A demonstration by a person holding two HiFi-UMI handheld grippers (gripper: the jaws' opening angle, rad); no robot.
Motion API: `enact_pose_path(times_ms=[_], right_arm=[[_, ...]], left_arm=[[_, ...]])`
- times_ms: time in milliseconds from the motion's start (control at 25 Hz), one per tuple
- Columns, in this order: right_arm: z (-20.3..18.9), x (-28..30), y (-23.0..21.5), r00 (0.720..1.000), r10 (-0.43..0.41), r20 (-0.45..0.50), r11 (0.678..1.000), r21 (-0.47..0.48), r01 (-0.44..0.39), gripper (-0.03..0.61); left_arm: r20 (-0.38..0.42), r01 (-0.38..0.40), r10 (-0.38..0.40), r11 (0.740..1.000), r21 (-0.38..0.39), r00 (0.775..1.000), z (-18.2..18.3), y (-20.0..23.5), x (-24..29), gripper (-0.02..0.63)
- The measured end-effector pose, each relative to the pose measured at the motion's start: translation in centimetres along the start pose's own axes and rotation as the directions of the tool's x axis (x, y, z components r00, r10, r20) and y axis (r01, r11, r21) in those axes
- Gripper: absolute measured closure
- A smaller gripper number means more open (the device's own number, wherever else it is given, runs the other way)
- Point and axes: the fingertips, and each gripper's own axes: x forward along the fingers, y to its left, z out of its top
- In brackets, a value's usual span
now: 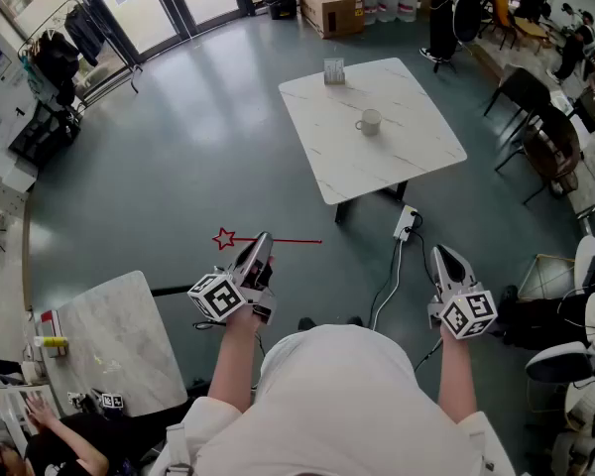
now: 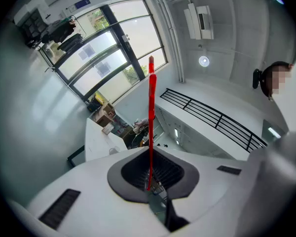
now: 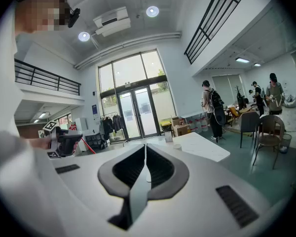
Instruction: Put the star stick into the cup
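Hiding the middle of the one thin red star stick (image 1: 296, 240), the left gripper (image 1: 261, 238) pinches it in its jaws. The right gripper (image 1: 446, 256) has jaws pressed together, empty. One white cup (image 1: 369, 121) sits in the middle of the white marble counter (image 1: 416, 157).

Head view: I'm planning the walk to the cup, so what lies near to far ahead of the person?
The left gripper shut on the star stick, white table, cup, small container at the table's far edge, cardboard box.

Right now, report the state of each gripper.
Left gripper: shut on the star stick.
Right gripper: shut, nothing between its jaws.
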Motion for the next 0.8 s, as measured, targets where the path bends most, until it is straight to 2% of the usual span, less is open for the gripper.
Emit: enact_pose_path(times_ms=[800], right_arm=[[-0.1, -0.4, 1.7, 1.000, -0.014, 0.003, 1.000, 0.017, 0.014, 0.549]], left_arm=[[-0.020, 0.017, -0.017, 1.000, 0.001, 1.000, 0.3, 0.3, -1.0, 0.591]])
